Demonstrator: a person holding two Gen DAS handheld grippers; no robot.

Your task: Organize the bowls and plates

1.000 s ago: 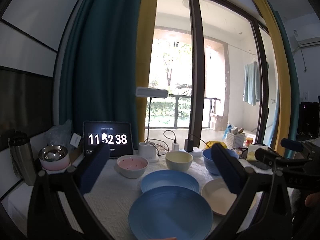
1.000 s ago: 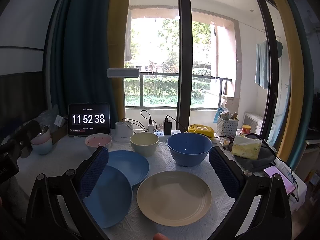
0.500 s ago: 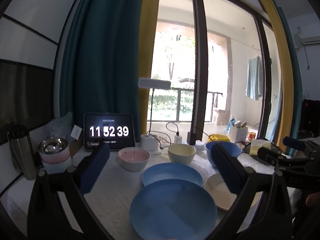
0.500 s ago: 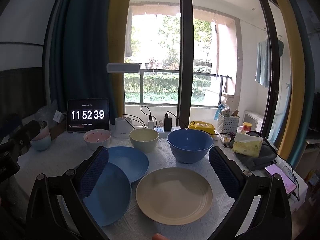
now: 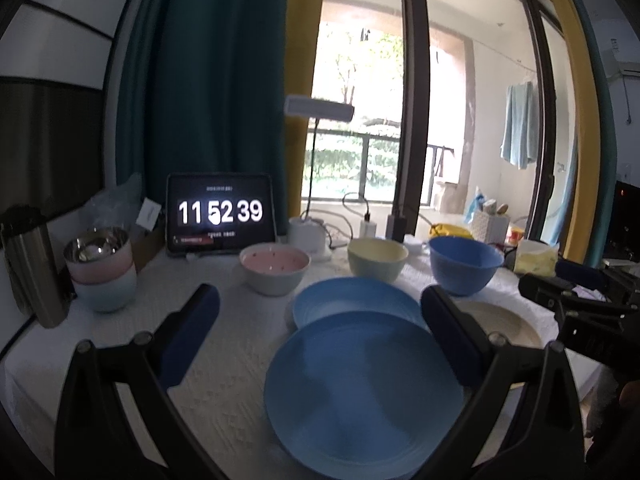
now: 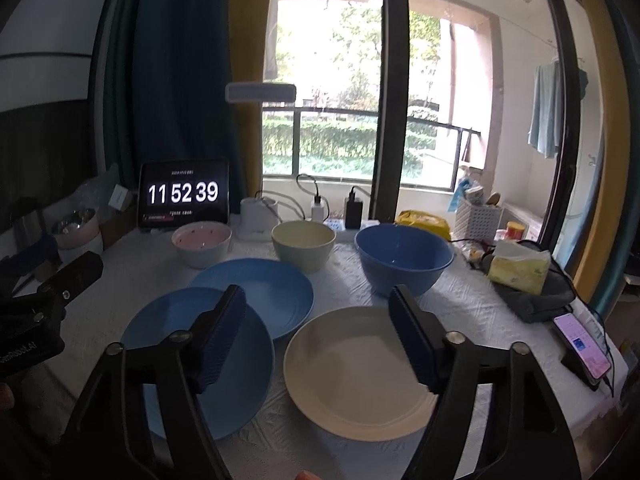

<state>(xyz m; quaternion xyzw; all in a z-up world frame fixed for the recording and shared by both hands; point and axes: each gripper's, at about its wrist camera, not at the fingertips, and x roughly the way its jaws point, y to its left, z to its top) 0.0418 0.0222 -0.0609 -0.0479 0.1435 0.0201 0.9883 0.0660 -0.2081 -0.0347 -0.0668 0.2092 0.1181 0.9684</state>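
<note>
- Fingers of the right gripper point(image 6: 316, 336) were closing above the cream plate point(image 6: 356, 372), nothing between them yet.
- Left gripper point(image 5: 320, 328) hung open over the near blue plate point(image 5: 364, 396).
- Judged step: approach; next, each needs to take a plate rim for stacking.

Right gripper point(image 6: 316, 312), jaws closing on nothing, hangs over a cream plate point(image 6: 356, 376) near the table's point(image 6: 472, 312) front edge, blue plates point(image 6: 224, 360) alongside.
</note>
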